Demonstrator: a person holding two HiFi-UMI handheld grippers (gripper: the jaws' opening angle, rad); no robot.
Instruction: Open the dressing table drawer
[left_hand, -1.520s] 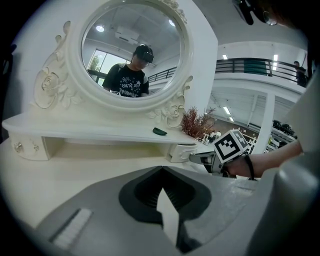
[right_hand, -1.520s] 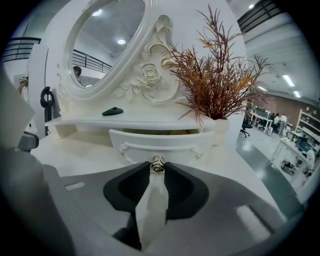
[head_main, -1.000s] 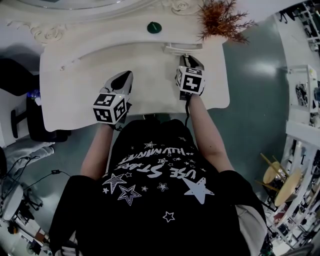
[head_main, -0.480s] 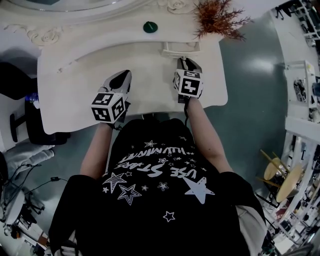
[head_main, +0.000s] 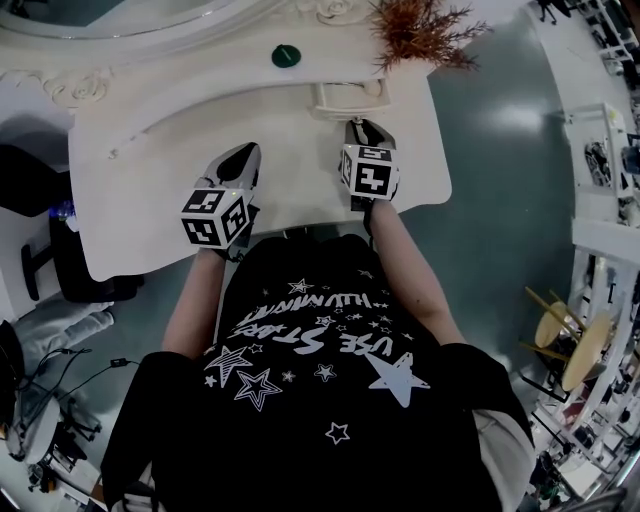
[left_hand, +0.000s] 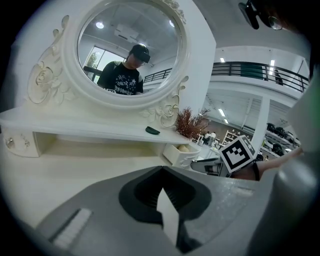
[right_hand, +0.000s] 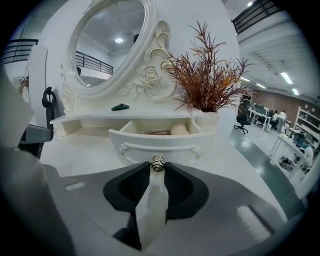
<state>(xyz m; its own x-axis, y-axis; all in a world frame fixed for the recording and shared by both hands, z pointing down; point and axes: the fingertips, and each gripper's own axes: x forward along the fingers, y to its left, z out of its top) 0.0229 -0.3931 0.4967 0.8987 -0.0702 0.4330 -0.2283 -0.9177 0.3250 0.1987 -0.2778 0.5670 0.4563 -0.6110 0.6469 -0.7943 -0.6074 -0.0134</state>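
Note:
The white dressing table (head_main: 150, 170) has a small right drawer (right_hand: 160, 145) (head_main: 345, 98) pulled partly out. Inside it lie a beige round thing (right_hand: 179, 129) and a brownish flat item (right_hand: 157, 132). My right gripper (right_hand: 158, 167) (head_main: 357, 126) is shut on the drawer's metal knob (right_hand: 158, 162), straight in front of the drawer face. My left gripper (left_hand: 161, 171) (head_main: 245, 156) hangs shut and empty over the tabletop, left of the right one and apart from the drawer.
A dried reddish plant (right_hand: 207, 85) (head_main: 415, 30) stands on the shelf above the drawer. A small dark green item (head_main: 286, 55) (right_hand: 120, 106) lies on the shelf under the oval mirror (left_hand: 127, 50). A second knob (left_hand: 9, 142) marks the left end.
My right gripper has drawn back a little toward the person with the knob, and the drawer stands slightly further out. The left gripper has hardly moved.

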